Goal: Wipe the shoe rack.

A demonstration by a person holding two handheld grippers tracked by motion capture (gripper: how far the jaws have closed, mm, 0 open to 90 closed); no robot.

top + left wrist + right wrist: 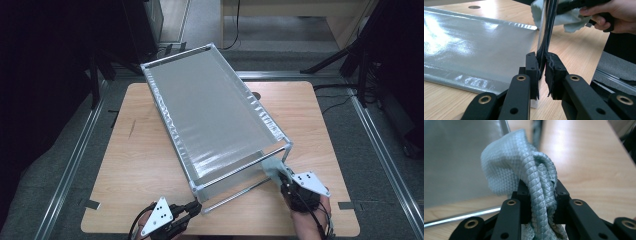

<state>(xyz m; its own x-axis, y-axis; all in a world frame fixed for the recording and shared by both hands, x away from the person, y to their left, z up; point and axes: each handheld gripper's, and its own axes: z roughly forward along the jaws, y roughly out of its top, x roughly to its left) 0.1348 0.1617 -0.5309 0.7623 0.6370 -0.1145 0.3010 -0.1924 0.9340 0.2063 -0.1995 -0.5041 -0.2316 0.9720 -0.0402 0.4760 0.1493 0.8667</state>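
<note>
Jaws of the right gripper pinch the cloth between them.

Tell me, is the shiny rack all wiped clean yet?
Not yet, as far as I can tell. Ready so far: the left gripper is clamped on the rack's front corner post, steadying it, and the right gripper has a light blue cloth bunched in its jaws. In hand: the cloth is up against the rack's near right corner. Left: probably wiping the big silver sheet, which the cloth hasn't reached.
</note>
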